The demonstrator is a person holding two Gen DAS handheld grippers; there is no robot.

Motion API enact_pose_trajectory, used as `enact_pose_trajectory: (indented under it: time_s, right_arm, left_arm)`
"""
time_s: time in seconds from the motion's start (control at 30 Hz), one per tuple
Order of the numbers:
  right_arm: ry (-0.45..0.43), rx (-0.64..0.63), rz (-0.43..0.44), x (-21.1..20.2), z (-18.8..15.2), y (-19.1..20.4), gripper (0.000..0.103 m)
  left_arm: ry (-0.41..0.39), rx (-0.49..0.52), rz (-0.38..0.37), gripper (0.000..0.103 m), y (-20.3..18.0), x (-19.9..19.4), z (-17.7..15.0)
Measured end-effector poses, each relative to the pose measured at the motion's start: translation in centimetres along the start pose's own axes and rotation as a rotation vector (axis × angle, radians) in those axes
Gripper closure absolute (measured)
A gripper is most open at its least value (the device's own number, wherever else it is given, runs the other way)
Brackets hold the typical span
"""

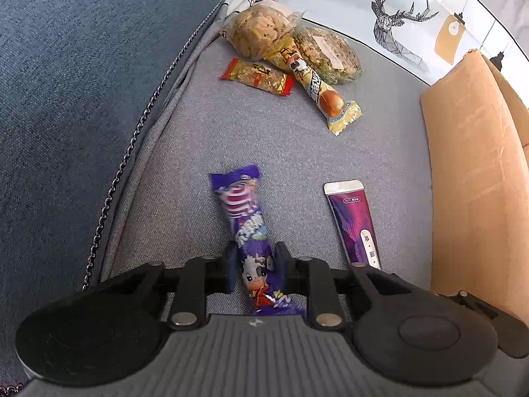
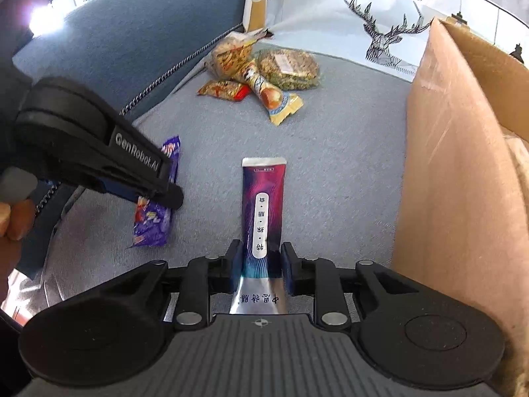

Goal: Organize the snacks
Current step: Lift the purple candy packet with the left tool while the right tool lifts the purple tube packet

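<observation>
My left gripper (image 1: 254, 266) is shut on a purple cartoon snack pack (image 1: 246, 218) that lies on the grey sofa seat (image 1: 281, 152). My right gripper (image 2: 261, 266) is shut on a purple-magenta stick pack (image 2: 263, 211), also on the seat; that pack shows to the right in the left wrist view (image 1: 355, 225). The left gripper (image 2: 155, 185) and its purple pack (image 2: 152, 221) show at the left of the right wrist view. A cardboard box (image 2: 456, 172) stands at the right.
At the back of the seat lie a bag of cookies (image 1: 256, 29), a round seeded cake in clear wrap (image 1: 325, 54), a red-ended bar (image 1: 256, 76) and a yellow bread pack (image 1: 317, 89). A blue cushion (image 1: 82, 66) fills the left; a deer-print pillow (image 1: 396, 16) stands behind.
</observation>
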State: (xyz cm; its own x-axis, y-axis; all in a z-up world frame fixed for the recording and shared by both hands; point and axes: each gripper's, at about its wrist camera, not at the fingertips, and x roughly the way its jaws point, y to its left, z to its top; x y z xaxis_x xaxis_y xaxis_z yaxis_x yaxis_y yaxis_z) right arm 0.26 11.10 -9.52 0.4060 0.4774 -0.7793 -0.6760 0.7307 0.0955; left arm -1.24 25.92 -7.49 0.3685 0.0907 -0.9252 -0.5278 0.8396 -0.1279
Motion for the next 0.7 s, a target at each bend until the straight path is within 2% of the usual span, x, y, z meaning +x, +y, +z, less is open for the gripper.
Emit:
enact_pose_trajectory:
  time_s: [0.17, 0.23, 0.5, 0.63, 0.7]
  right_arm:
    - [-0.028, -0.004, 0.004, -0.6, 0.1, -0.1, 0.078]
    - [-0.040, -0.003, 0.010, -0.9, 0.1, -0.1, 0.083]
    - [-0.054, -0.033, 0.012, -1.6, 0.2, 0.3, 0.083]
    - [-0.009, -0.019, 0.027, -0.9, 0.2, 0.2, 0.080]
    - [0.001, -0.010, 0.029, -0.5, 0.2, 0.1, 0.070]
  left_arm:
    - [-0.006, 0.004, -0.007, 0.086, -0.2, -0.2, 0.0]
    - [-0.010, 0.007, -0.011, 0.086, -0.2, -0.3, 0.0]
    - [-0.015, 0.006, -0.019, 0.087, -0.2, -0.7, -0.1]
    - [0.008, 0.014, -0.030, 0.086, -0.2, -0.4, -0.2]
    - [0.022, 0.027, -0.027, 0.080, -0.4, -0.1, -0.3]
